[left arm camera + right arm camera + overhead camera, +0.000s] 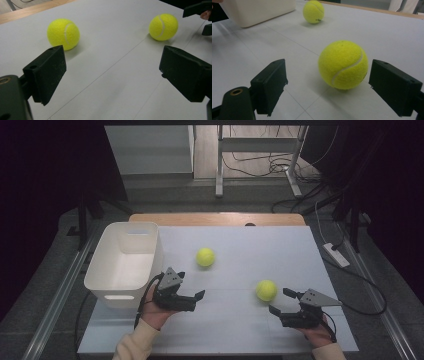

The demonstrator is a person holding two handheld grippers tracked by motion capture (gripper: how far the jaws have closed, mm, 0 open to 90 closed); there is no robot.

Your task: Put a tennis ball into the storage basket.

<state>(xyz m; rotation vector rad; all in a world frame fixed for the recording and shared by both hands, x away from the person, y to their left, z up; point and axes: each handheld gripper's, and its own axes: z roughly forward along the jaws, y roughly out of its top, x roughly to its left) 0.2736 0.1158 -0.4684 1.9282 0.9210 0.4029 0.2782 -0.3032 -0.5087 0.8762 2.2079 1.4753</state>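
Two yellow tennis balls lie on the white tabletop (280, 250). The far ball (205, 257) (63, 33) (313, 11) rests near the middle, a short way beyond my left gripper (190, 284) (110, 62). That gripper lies low beside the bin, its jaws wide apart over bare table, so it is open. The near ball (266, 290) (163, 26) (343, 65) sits just in front of my right gripper (280, 301) (327, 63). In the right gripper view it lies between the spread jaws, closer to the right one, with a gap on both sides.
A white plastic bin (100, 265) (259, 11) stands at the table's left edge, close behind the left hand. A wooden strip (215, 218) runs along the far edge. Cables and metal table legs (219, 165) lie on the floor beyond.
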